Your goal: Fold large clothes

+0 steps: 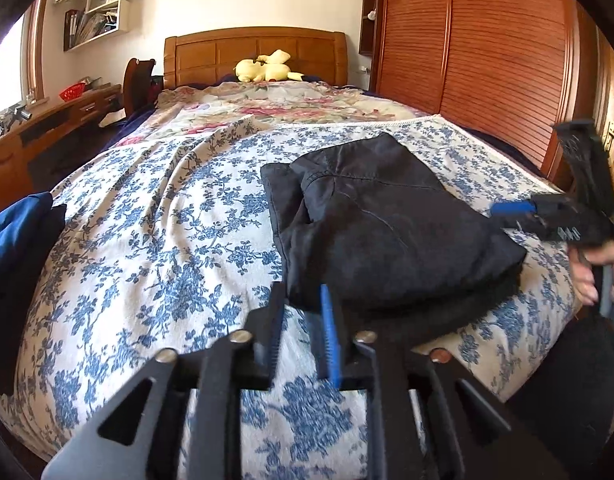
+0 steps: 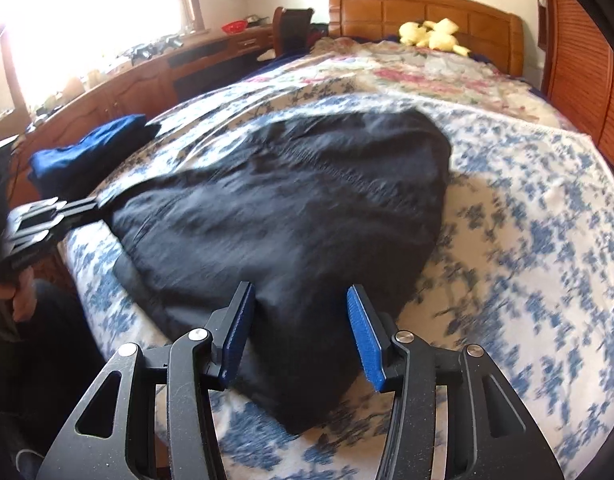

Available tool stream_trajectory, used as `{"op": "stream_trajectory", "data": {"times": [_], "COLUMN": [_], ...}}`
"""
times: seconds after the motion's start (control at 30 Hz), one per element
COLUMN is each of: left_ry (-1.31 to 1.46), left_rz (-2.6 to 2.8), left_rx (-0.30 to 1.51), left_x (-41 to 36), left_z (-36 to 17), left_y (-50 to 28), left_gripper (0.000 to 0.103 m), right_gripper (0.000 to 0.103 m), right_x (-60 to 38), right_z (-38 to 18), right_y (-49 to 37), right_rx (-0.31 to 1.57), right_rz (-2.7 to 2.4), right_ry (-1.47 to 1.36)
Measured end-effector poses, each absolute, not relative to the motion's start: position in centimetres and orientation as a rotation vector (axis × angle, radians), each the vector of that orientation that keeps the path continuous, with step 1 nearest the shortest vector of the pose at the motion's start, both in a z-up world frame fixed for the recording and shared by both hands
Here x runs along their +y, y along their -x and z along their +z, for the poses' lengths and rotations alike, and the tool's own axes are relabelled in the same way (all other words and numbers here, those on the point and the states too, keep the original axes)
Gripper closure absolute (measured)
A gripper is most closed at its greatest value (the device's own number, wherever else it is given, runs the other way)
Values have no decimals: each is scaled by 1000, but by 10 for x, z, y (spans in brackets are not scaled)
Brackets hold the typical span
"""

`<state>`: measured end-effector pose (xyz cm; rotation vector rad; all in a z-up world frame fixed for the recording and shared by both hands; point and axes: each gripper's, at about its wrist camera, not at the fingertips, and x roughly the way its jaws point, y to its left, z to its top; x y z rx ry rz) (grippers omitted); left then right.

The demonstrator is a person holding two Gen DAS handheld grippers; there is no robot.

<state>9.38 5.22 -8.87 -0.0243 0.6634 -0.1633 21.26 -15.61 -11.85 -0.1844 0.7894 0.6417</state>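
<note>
The left gripper (image 1: 303, 300) stands slightly apart and empty, just short of the folded black garment (image 1: 387, 224) on the floral bedspread (image 1: 147, 240). The right gripper (image 2: 301, 308) is parted over the garment's near corner, holding nothing. A yellow plush toy (image 1: 263, 68) lies by the headboard (image 1: 255, 54).

Left claw (image 1: 303, 300): matte black linkage arms with triangular cut-outs and silver round pivot screws; its fingers (image 1: 330, 336) carry ribbed blue pads. Right claw (image 2: 299, 300) is built alike. Beside the bed (image 2: 527, 240), the person wears dark clothing.
</note>
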Motion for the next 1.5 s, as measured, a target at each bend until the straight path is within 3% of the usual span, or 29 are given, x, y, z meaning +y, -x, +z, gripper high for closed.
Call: {"op": "stream_trajectory", "data": {"times": [0.13, 0.4, 0.73, 1.1, 1.13, 1.3, 1.37, 1.43, 1.5], "left_ry": [34, 38, 11, -11, -8, 18, 7, 8, 12], "left_rz": [-174, -158, -137, -118, -119, -159, -164, -166, -169], "left_rx": [679, 769, 817, 830, 829, 814, 808, 809, 812], "left_x": [50, 48, 43, 39, 39, 36, 34, 33, 32], "left_z": [-93, -124, -140, -142, -141, -133, -130, -130, -132], "left_y": [-90, -111, -127, -129, -129, -123, -122, -123, -125], "left_gripper": [75, 74, 74, 74, 74, 74, 74, 74, 74], "right_gripper": [54, 52, 13, 12, 12, 42, 64, 76, 77], "right_x": [-165, -159, -160, -173, -173, -163, -164, -171, -177], "right_z": [-109, -131, -170, -195, -195, -190, -185, -175, -162], "right_y": [-237, -313, -366, -432, -432, -423, -420, -413, -400], "right_rx": [765, 802, 853, 1007, 1007, 1007, 991, 943, 909], "right_rz": [609, 557, 517, 642, 648, 681, 679, 681, 678], "right_ry": [152, 174, 179, -53, -56, -25, -6, 9, 15]}}
